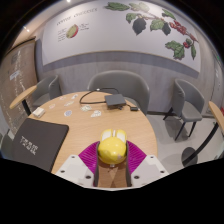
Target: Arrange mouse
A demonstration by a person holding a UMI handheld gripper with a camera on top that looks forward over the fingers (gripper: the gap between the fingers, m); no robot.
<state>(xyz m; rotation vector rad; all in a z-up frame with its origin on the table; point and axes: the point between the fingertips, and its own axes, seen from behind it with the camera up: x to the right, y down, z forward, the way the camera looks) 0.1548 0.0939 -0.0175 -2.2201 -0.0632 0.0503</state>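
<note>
A small yellow mouse (112,148) sits between the two fingers of my gripper (112,160), held above the wooden table (75,108). Both magenta pads (91,156) press against its sides, so the gripper is shut on it. The mouse's underside and rear are hidden by the fingers. A black mouse pad (35,140) lies on the table to the left of the fingers, below and beside the held mouse.
A dark device with a cable (113,99) lies at the table's far side. A small white item (38,111) lies on the left part of the table. Grey chairs (190,110) stand around the table, near a wall with plant pictures.
</note>
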